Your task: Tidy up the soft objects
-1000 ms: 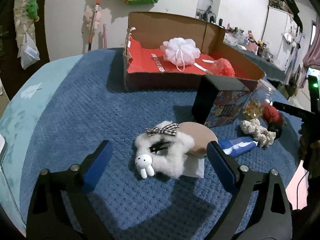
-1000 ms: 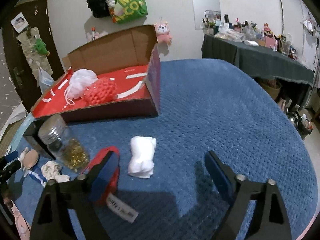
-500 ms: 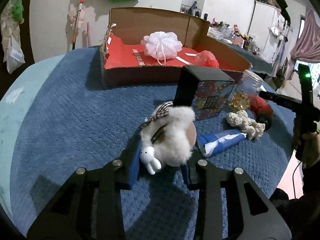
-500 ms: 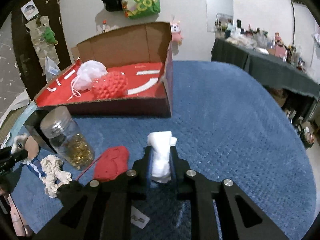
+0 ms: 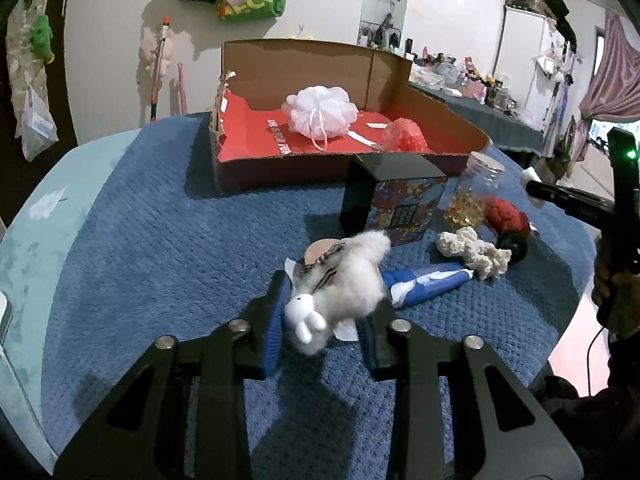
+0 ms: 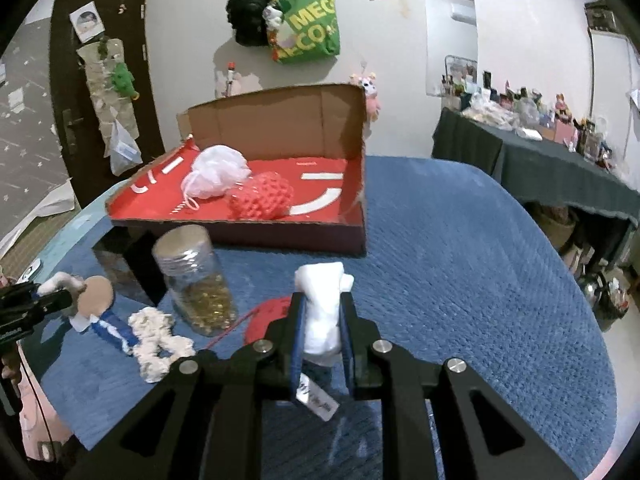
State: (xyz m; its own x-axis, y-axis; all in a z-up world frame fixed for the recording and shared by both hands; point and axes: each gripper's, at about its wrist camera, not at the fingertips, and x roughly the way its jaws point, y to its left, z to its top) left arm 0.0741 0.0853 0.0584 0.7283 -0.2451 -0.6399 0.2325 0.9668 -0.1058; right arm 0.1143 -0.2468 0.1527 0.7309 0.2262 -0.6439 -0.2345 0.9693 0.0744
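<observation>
A fluffy white hair clip [image 5: 352, 276] with a checked bow and a small bunny sits between the blue pads of my left gripper [image 5: 324, 304]. The jaws are closing and the pads press on it, lifting it off the blue cover. My right gripper [image 6: 323, 300] is shut on a rolled white cloth [image 6: 320, 280], held just above the table. The open cardboard box [image 6: 280, 120] with a red floor stands behind, with a white mesh pouf [image 6: 216, 176] and a red mesh pouf [image 6: 260, 196] in it.
On the blue table cover [image 6: 460, 260] lie a glass jar of gold beads [image 6: 196, 280], a red yarn ball [image 6: 268, 316], a cream knotted piece [image 6: 154, 340], a blue tube [image 5: 424, 284] and a black box [image 5: 394, 196]. A cluttered side table [image 6: 560, 152] stands at the right.
Both grippers went from wide open to closed: the left on the fluffy clip, the right on the white cloth. Both things have since been raised a little off the cover.
</observation>
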